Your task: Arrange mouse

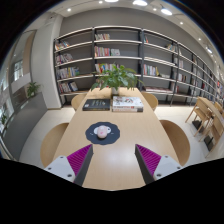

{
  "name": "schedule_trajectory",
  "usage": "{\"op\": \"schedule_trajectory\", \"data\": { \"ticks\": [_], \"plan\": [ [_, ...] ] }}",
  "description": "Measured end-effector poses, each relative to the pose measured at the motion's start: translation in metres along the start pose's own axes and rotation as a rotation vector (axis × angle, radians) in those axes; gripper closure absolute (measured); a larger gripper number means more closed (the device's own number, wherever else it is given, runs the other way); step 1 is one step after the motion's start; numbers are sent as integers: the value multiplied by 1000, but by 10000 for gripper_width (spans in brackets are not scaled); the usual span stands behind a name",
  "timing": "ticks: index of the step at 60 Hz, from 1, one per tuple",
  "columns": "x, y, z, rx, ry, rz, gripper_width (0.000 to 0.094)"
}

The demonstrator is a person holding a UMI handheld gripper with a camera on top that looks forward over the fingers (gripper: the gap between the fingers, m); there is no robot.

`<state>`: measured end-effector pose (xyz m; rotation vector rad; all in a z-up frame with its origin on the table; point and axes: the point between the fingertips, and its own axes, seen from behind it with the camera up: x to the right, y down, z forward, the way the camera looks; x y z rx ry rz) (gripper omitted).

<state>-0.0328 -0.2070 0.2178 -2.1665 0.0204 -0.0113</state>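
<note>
A small pale mouse (102, 131) lies on a round dark mouse mat (101, 133) in the middle of a light wooden table (112, 160). My gripper (112, 160) is open and empty, held above the near part of the table. Its two fingers with magenta pads (77, 158) stand wide apart. The mouse and mat lie just beyond the fingertips, a little toward the left finger.
A potted plant (118, 77) and stacks of books (127, 103) stand at the table's far end. Wooden chairs (176, 140) ring the table. Bookshelves (120, 50) line the back wall. Another table with chairs (207, 115) stands at the right.
</note>
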Motion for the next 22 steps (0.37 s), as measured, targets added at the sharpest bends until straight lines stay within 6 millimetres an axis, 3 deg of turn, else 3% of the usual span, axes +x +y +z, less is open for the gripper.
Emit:
{"op": "schedule_trajectory", "data": {
  "ticks": [10, 22],
  "plan": [
    [0, 5, -19, 14, -3, 0, 87],
    [-1, 11, -27, 20, -11, -4, 85]
  ]
}}
